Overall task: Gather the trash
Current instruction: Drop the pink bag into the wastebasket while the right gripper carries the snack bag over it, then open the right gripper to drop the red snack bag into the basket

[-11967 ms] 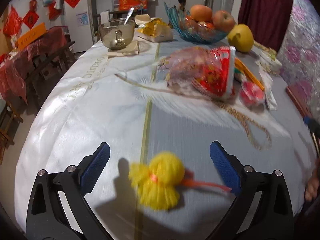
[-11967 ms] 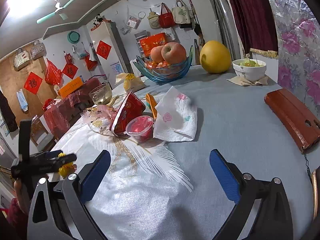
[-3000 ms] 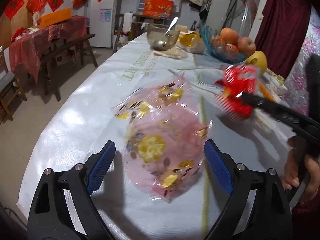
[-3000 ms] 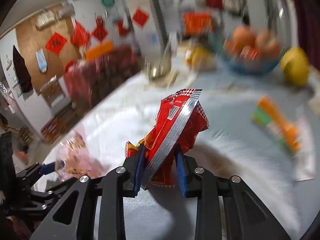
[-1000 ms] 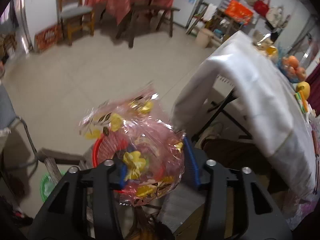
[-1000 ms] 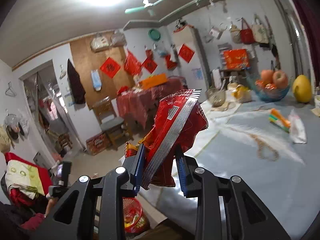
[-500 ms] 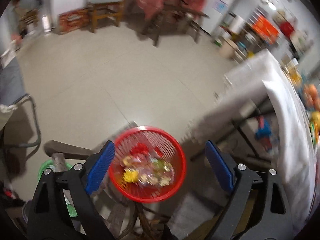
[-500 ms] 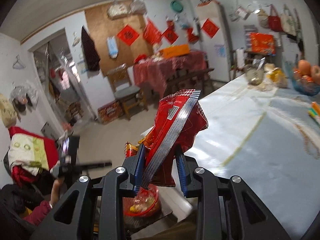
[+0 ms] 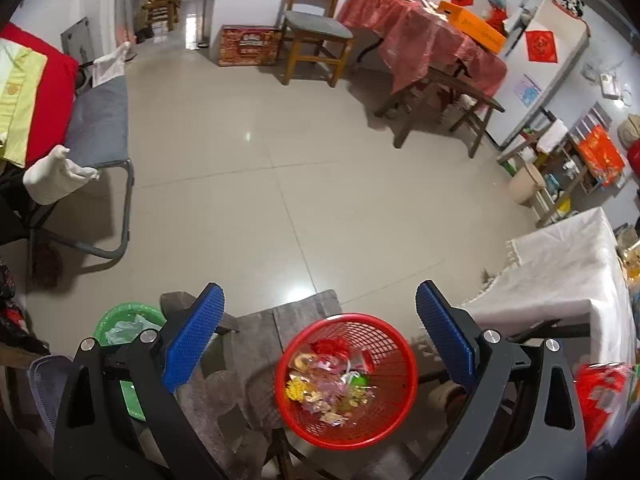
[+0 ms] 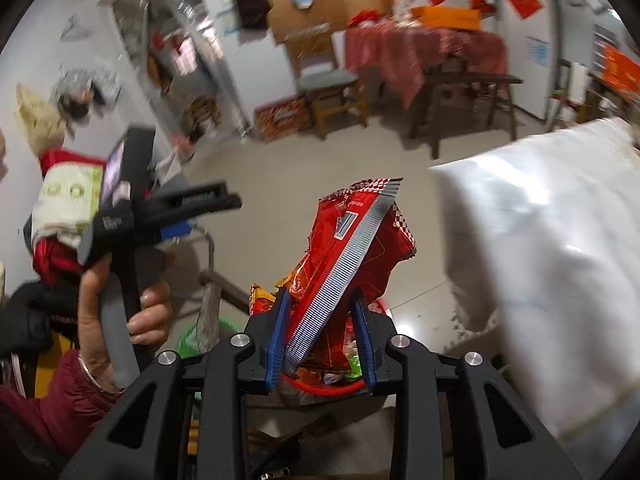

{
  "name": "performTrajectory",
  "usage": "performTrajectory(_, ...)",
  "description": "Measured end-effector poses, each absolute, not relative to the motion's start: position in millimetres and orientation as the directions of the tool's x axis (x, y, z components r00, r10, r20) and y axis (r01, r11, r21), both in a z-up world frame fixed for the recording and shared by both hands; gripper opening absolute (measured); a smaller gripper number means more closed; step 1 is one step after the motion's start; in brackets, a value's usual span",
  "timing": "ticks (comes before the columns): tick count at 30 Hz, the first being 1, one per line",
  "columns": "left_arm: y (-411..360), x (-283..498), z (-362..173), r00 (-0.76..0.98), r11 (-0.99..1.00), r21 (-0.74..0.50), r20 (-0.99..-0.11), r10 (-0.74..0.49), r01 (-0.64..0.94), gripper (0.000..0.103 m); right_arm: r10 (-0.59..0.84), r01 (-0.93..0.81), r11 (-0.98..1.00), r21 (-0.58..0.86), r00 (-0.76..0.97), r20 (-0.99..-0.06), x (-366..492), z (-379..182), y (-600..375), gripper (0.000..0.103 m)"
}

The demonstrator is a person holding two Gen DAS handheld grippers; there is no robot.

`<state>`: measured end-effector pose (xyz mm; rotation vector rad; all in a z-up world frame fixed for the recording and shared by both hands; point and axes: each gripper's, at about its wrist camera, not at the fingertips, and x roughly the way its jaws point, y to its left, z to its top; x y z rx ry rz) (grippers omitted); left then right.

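Your left gripper [image 9: 316,330], now spread and empty, has dropped its pink bag into the red basket [image 9: 346,380] below, while your right gripper [image 10: 320,334] pinches the red wrapper [image 10: 352,256] to bin next

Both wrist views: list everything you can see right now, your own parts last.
Red mesh basket: one, red, on the grey mat below the left gripper, holding mixed wrappers.
Red snack bag: one, red with a silver seam, clamped over the basket.
Green bin: one, green, left of the basket.
Grey mat: one, grey, under the basket.
White tablecloth: one, white, right.
Wooden chair: one, far side.
Left gripper: one, black with blue pads, open, empty.
Right gripper: one, shut on the bag.
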<state>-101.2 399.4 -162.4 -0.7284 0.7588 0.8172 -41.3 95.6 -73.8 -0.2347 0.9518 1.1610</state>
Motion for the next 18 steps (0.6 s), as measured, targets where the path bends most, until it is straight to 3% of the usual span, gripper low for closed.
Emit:
performTrajectory(2, 402, -101, -164, 0.450, 0.476, -0.251, -0.813, 0.370, -0.843, 0.093, 0.656, -0.870, 0.396, 0.293, 0.045, -0.754, -46, -83, 117, 0.035)
performTrajectory(5, 404, -101, -168, 0.439, 0.475, -0.241, -0.820, 0.368, -0.847, 0.093, 0.615, -0.885, 0.385, 0.263, 0.034, -0.787, -51, -100, 142, 0.045)
performTrajectory(8, 404, -99, -173, 0.439, 0.478, -0.247, -0.829, 0.346, -0.843, 0.093, 0.598, -0.882, 0.394, 0.258, 0.033, -0.801, -52, -107, 147, 0.046)
performTrajectory(18, 377, -85, -162, 0.488, 0.564, -0.243, -0.805, 0.336, -0.789, 0.093, 0.645, -0.845, 0.475, 0.247, 0.143, -0.750, -31, -74, 99, 0.051)
